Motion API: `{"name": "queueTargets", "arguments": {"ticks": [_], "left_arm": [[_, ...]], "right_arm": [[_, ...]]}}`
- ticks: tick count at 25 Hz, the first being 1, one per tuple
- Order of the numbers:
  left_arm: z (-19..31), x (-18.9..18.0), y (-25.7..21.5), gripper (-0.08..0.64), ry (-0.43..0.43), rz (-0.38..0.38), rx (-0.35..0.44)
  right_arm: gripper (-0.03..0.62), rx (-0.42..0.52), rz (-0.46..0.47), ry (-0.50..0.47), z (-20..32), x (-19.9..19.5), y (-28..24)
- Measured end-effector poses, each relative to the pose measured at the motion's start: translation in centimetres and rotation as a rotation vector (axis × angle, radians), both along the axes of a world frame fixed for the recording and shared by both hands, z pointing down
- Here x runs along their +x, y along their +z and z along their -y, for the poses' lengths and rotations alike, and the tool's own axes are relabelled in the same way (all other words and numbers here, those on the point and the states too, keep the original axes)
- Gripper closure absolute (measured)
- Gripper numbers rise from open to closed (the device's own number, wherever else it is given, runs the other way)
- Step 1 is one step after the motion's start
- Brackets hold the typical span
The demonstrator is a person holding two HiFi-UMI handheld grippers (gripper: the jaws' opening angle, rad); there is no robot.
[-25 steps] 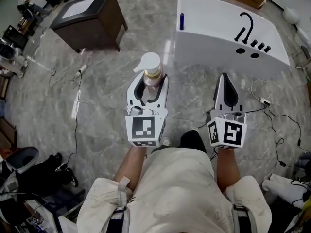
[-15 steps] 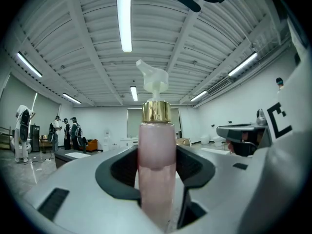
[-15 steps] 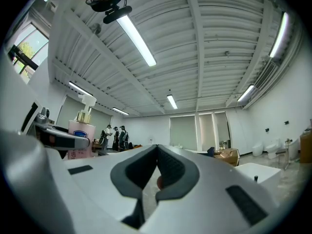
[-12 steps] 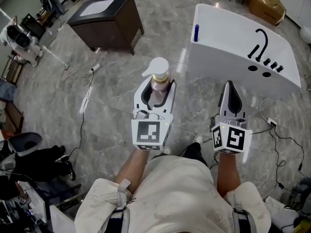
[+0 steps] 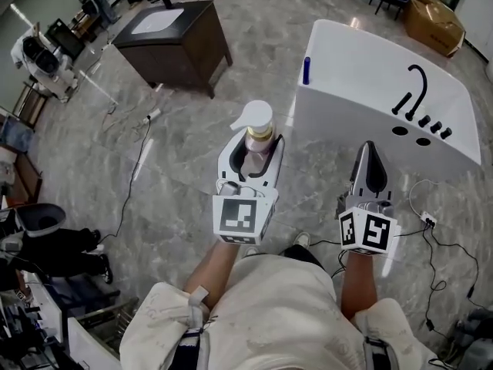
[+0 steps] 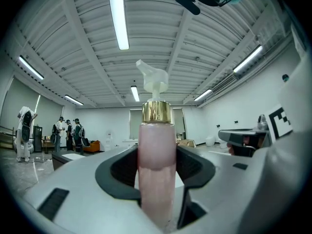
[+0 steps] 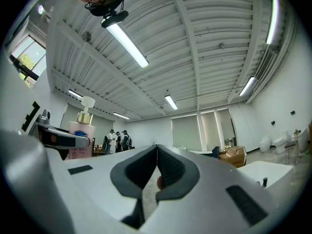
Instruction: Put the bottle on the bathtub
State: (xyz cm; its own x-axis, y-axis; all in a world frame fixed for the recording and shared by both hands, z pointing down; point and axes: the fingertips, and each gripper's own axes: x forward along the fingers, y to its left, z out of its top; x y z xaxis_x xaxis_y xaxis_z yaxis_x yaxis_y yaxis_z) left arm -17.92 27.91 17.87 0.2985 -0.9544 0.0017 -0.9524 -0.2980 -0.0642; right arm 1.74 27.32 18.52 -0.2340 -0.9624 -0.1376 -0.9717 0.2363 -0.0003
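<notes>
A pink pump bottle (image 5: 256, 133) with a gold collar and white pump head stands upright between the jaws of my left gripper (image 5: 253, 149), which is shut on it. In the left gripper view the bottle (image 6: 156, 165) fills the middle, clamped by both dark pads. My right gripper (image 5: 369, 169) is shut with nothing in it; its pads meet in the right gripper view (image 7: 157, 172). The white bathtub (image 5: 362, 83) with a black faucet (image 5: 417, 91) stands ahead and to the right, over the grey marble floor. Both grippers are held short of it.
A dark wooden cabinet (image 5: 179, 41) with a white top stands at the back left. A blue item (image 5: 306, 70) sits on the tub's left rim. Cables (image 5: 439, 245) run on the floor by the tub's right end. Several people stand far off at the left (image 6: 68, 130). Clutter lies at the left edge.
The view has shifted, so the bathtub and cabinet sit lower and nearer in the frame. Both grippers keep the same pose, the left still shut on the bottle.
</notes>
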Motion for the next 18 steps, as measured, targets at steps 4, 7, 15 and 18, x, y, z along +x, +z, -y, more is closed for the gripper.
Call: {"name": "queueTargets", "arguments": {"ticks": [4, 7, 15, 18], "left_arm": [[2.2, 3.8, 0.2, 0.342, 0.001, -0.010, 0.005], [3.6, 6.5, 0.6, 0.342, -0.001, -0.011, 0.000], [6.7, 12.0, 1.0, 0.342, 0.000, -0.009, -0.004], [7.6, 12.6, 0.9, 0.342, -0.010, -0.004, -0.008]], "right_arm": [[0.603, 0.017, -0.004, 0.000, 1.7, 4.2, 0.6], [0.603, 0.001, -0.005, 0.006, 3.0, 6.8, 1.0], [0.603, -0.022, 0.019, -0.002, 6.5, 12.1, 2.5], [0.603, -0.028, 0.030, -0.008, 7.5, 12.7, 2.8]]}}
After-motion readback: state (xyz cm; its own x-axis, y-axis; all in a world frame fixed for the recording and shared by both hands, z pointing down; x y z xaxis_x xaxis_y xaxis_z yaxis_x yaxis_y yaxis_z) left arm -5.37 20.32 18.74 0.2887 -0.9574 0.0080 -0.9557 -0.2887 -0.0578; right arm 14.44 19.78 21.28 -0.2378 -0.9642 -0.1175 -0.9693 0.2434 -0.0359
